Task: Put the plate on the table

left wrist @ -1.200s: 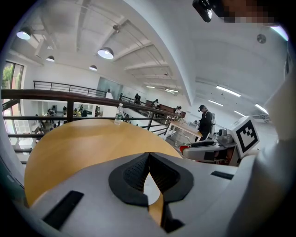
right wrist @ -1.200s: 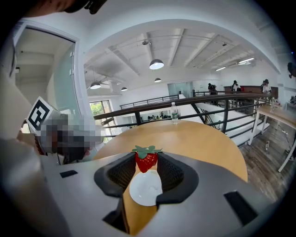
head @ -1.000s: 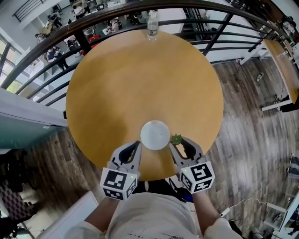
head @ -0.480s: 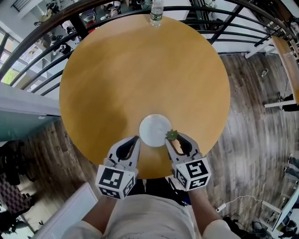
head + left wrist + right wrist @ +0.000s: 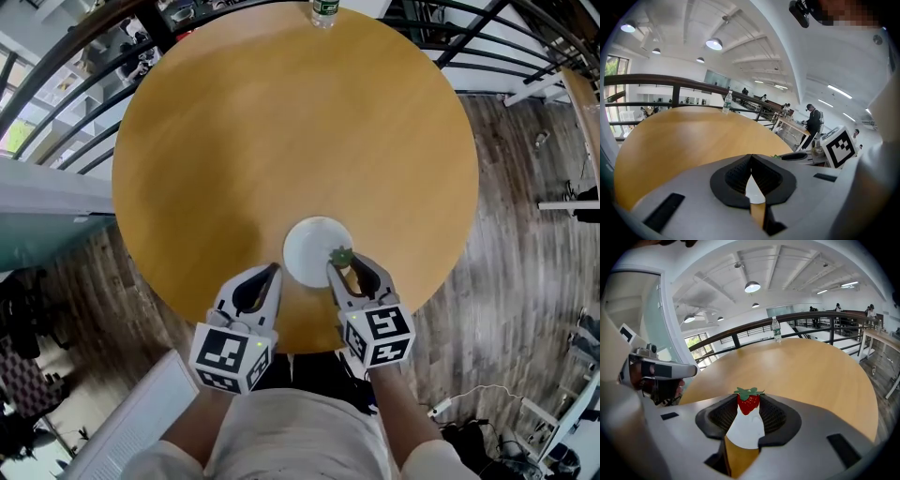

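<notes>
At the table (image 5: 281, 141) edge, bottle (image 5: 323, 7) mostly out of frame.

I see a round wooden tabletop (image 5: 281, 122) over a dark plank floor (image 5: 506, 234). A dark curved railing (image 5: 811, 316) runs behind its far edge. White beamed ceiling (image 5: 787, 268), round lamps (image 5: 752, 286) lit; daylight at a window (image 5: 696, 340).

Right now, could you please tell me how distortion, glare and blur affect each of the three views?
Head view: fisheye bows the railing around the table; the white plate looks nearly washed out. Left gripper view: strongly curved, and the ceiling lamp flares white. Right gripper view: the strawberry is sharp, while the corners fall dark.
</notes>
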Motion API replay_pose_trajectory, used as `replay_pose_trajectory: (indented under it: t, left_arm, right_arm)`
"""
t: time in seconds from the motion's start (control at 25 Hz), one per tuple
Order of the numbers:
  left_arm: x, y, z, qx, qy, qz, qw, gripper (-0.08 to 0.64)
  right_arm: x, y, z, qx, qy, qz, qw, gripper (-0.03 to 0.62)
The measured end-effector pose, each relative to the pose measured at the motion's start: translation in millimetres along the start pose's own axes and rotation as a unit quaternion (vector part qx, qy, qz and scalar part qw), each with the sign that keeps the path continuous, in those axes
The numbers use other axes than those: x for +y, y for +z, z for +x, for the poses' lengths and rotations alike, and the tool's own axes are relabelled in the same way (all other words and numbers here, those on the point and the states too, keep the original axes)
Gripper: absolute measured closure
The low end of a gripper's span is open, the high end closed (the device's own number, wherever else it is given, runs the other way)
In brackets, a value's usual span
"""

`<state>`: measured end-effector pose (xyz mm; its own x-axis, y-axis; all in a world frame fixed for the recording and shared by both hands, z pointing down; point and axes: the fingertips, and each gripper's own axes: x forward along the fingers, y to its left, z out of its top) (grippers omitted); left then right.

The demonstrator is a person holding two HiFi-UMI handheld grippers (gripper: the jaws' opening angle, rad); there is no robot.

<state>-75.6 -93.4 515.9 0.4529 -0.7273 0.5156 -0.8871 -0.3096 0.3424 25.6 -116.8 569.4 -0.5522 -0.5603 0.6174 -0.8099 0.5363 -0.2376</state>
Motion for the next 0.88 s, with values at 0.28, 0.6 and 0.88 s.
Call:
replay_pose_trajectory:
  t: [0.28, 0.6, 0.88]
  left_arm:
    - [9, -7, 9, 0.008, -0.001, -0.005, 1.0000, 0.537]
    - [18, -20, 11, 0.019, -0.002, -0.012, 0.9997, 0.537]
    - [22, -28, 17, 0.030, -0.002, -0.020, 0.9994, 0.537]
  right_arm:
    - [-3, -17, 24, 0.023, -0.002, 0.014, 1.000, 0.437]
    - [-2, -37, 44, 0.050, -0.014, 0.024, 0.998, 0.437]
    - [-8, -48, 57, 0.071, -0.020, 0.019, 0.997, 0.437]
